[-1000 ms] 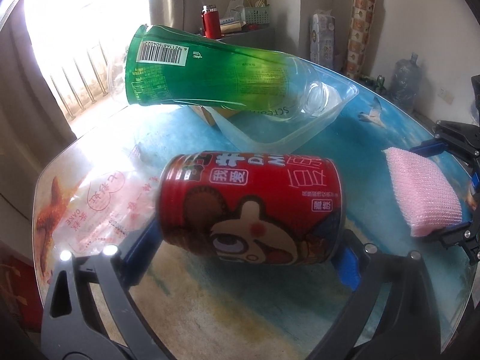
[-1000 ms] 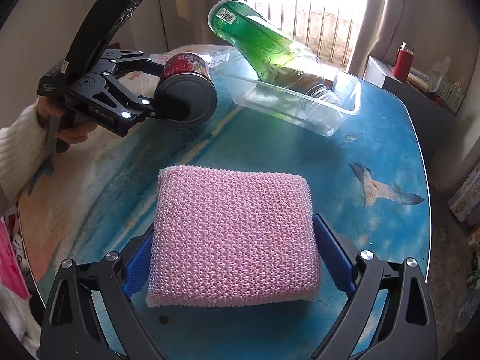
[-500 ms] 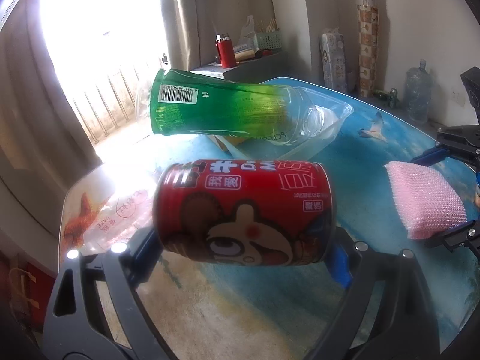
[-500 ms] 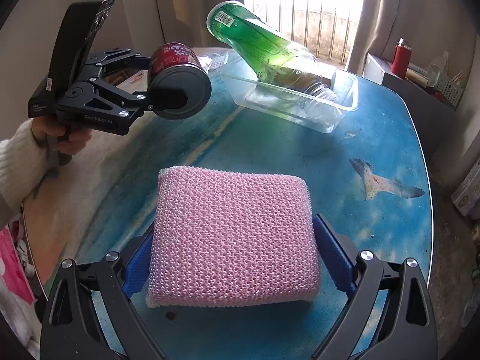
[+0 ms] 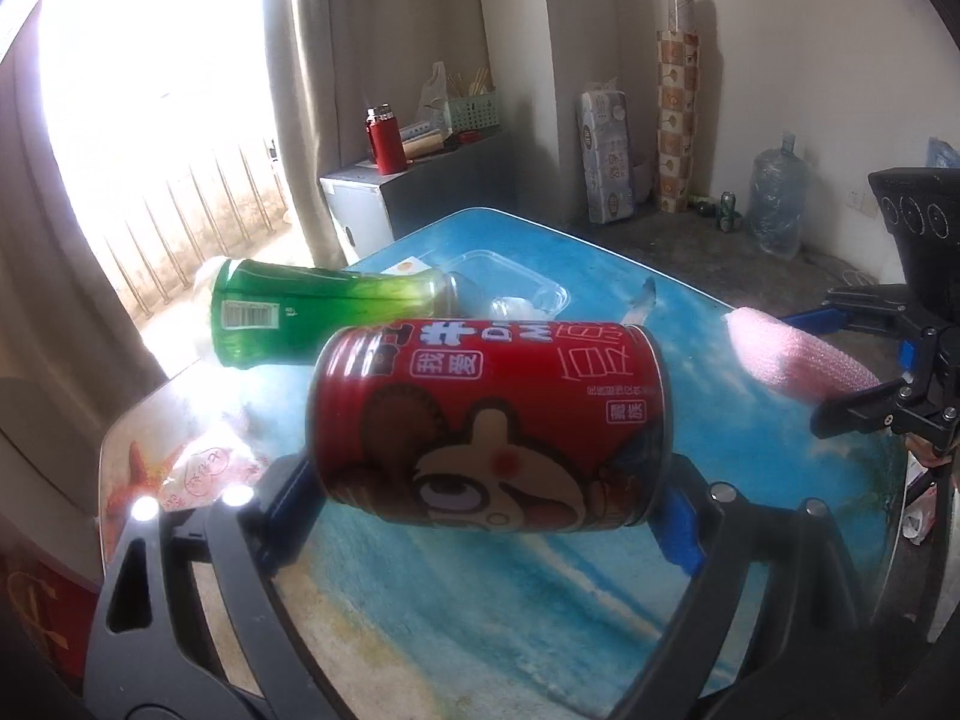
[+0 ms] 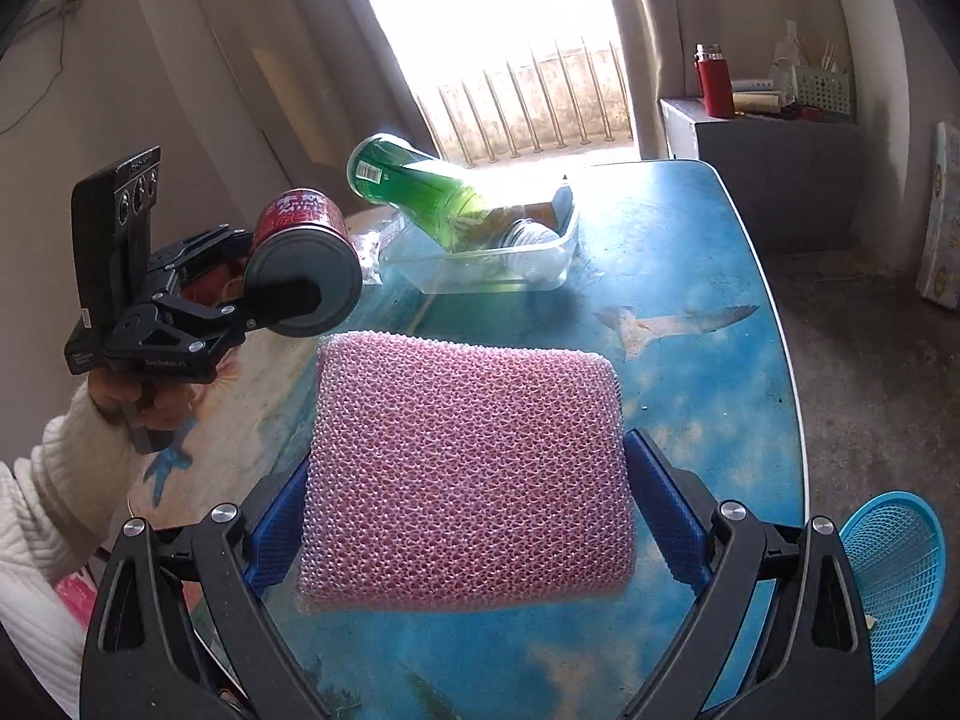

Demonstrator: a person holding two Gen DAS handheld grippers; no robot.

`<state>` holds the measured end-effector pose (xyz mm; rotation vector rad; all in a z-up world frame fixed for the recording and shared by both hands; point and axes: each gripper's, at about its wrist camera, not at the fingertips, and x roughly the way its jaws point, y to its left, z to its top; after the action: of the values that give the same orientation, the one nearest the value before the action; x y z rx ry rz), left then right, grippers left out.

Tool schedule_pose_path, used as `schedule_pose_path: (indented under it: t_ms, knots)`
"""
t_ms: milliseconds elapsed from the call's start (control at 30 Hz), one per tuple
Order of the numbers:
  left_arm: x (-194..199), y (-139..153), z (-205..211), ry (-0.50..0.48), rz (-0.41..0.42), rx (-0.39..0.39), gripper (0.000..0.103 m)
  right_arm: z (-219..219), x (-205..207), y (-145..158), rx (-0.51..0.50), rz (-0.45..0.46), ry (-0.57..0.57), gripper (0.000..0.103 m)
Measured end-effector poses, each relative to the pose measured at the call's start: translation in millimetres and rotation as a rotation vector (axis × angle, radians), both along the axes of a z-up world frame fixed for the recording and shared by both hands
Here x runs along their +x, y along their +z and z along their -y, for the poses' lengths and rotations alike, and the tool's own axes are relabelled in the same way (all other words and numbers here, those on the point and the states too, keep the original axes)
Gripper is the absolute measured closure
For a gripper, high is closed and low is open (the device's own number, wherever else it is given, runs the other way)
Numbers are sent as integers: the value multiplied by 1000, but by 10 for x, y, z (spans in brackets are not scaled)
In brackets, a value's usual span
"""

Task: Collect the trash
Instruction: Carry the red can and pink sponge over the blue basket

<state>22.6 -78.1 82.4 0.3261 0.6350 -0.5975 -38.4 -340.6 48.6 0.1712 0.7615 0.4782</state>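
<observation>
**Can and sponge both held above the table**

We hold the left gripper (image 5: 486,516) tilted downward over the near end of the table, its jaws spread wide and clamped end to end on a red printed metal drink can (image 5: 489,420) lying crosswise between the blue pads. In the right wrist view a hand in a white ribbed sleeve (image 6: 42,480) grips that tool's handle. The right gripper (image 6: 465,516), also angled down, pinches a pink knitted-mesh sponge pad (image 6: 465,468) by its two short sides.

The glossy blue sea-printed table top (image 6: 708,360) lies open below both loads, its curved rim at the right. Past that rim, low down, sits a blue plastic mesh basket (image 6: 900,564).

At the far end a green-tinted clear plastic bottle (image 6: 420,192) leans neck-down in a clear shallow plastic tray (image 6: 540,264). A crinkled clear wrapper (image 5: 204,468) lies flat near the left edge.
</observation>
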Motion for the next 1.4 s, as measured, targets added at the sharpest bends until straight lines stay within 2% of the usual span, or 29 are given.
schedule_pose_path:
  t_ms: [167, 333, 400, 533, 600, 667, 800, 900, 1000, 1100, 1200, 1267, 1300, 1333, 1400]
  knots:
    - [12, 113, 576, -110, -93, -63, 17, 536, -299, 208, -32, 106, -149, 11]
    - [62, 130, 1359, -227, -213, -101, 17, 1295, -506, 119, -57, 101, -352, 11]
    - [104, 75, 1748, -265, -261, -85, 17, 1686, -545, -18, -35, 67, -445, 10]
    - [193, -117, 2664, -326, -310, 40, 17, 2389, -572, -494, 34, -32, -623, 10]
    - [276, -297, 3153, -334, -341, 132, 17, 2699, -532, -815, 82, -96, -676, 10]
    - [354, -523, 3604, -302, -357, 228, 17, 2956, -428, -1204, 119, -188, -735, 11]
    - [535, -1003, 4338, -309, -507, 273, 17, 3321, -194, -2091, 184, -392, -842, 11]
    - [641, -1462, 4818, -280, -614, 359, 17, 3441, -82, -2584, 122, -500, -934, 11]
    - [702, -1959, 5222, -246, -712, 450, 17, 3425, -18, -2904, 66, -535, -971, 11]
    - [708, -2368, 5513, -204, -716, 511, 17, 3416, 133, -3180, 20, -580, -982, 11]
    - [790, -2736, 5701, -127, -750, 516, 17, 3430, 216, -3442, -145, -676, -1052, 9]
    - [848, -2992, 5770, -65, -754, 544, 17, 3445, 226, -3584, -174, -733, -1071, 9]
    - [846, -3096, 5820, -36, -756, 553, 16, 3438, 215, -3630, -222, -744, -1075, 8]
    - [848, -3132, 5848, -29, -755, 525, 16, 3370, 238, -3618, -285, -722, -1055, 8]
    - [854, -3233, 5910, -52, -771, 524, 16, 3251, 278, -3635, -299, -719, -989, 8]
